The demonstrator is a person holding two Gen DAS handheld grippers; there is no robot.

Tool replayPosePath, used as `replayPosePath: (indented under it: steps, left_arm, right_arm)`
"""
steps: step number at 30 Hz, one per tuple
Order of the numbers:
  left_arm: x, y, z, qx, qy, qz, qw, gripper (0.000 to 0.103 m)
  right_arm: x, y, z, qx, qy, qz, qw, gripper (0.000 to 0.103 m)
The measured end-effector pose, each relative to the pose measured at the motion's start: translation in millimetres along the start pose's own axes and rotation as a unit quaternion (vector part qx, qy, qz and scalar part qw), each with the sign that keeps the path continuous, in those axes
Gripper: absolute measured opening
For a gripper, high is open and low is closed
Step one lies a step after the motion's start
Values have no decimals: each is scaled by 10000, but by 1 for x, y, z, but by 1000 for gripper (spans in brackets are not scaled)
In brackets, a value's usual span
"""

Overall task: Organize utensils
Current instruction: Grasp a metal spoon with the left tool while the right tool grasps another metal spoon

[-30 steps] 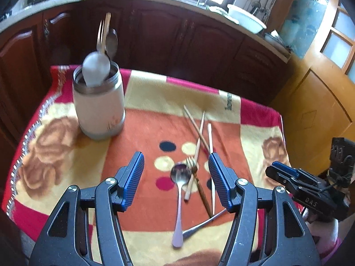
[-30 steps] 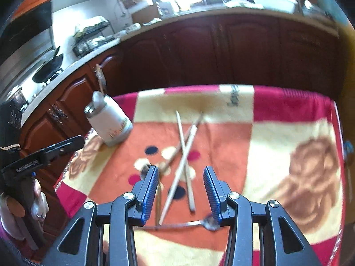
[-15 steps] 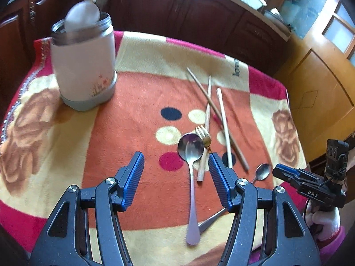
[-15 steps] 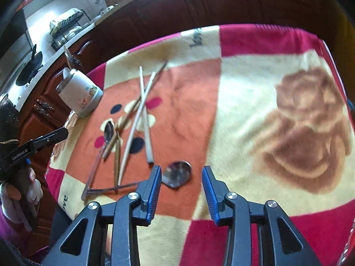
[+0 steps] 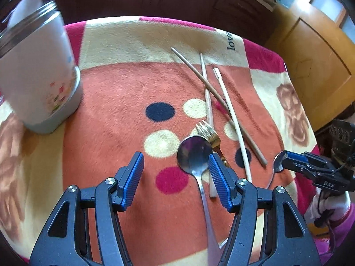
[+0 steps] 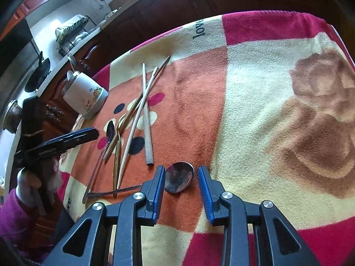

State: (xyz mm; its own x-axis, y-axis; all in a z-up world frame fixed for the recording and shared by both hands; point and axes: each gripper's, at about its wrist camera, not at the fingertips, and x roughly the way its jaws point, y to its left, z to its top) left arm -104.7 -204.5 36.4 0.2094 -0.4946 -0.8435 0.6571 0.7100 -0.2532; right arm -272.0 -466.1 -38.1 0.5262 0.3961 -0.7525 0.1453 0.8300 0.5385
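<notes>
With a few utensils already standing in the jar point(image 5: 42, 73) near the blanket's point(image 6: 255, 93) far left corner, both grippers, left point(image 5: 176, 177) and right point(image 6: 181, 188), hung open and empty over two spoons point(image 5: 195, 155) point(image 6: 178, 177), while fork point(image 5: 209, 133) and chopsticks point(image 6: 147, 115) lay mid-blanket.

Jar point(image 5: 42, 75): on blanket point(image 5: 124, 44), far left.
Chopsticks point(image 5: 230, 115): right of jar, crossed.
Fork point(image 5: 209, 135): touching chopsticks.
Spoon point(image 5: 195, 155): just before fork.
</notes>
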Motion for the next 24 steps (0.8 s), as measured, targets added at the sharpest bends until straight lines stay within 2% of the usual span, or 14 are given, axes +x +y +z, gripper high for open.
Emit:
replayPosePath:
  steps: [5,9,10,15,19,21,22,23,24]
  left_arm:
    - [13,0,6,141,84,-114,9998,60]
    - [15,-3,8,373,87,-182,9991,60]
    - [16,-4,9,435,96,-214,9988,60]
    - [21,-10,16,711,222,-316,9967,60]
    - [24,-10,18,981,405,-490,9931,60]
    - [24,-10,19,1124,474,-558,9910,60]
    - [25,-10,20,1182,501,-592,9900,56]
    - [26,-9,21,1230,538,-629,9889,47]
    - [27,-9,23,1246,575,-658,9883,43]
  right_arm:
    - [2,3,2,-89,-67,66,9999,30]
    - [6,11,5,-225,-81,82,9997,11]
    - [8,11,6,-255,-54,89,9996,10]
    - [19,20,13,-308,8,198,9993,9]
    - [22,10,10,56,226,590,9980,14]
    - [20,9,5,32,232,681,9974,15]
    - [19,8,3,25,228,693,9973,15]
    - [19,7,2,50,200,730,9971,15]
    - [19,6,1,84,171,755,9970,15]
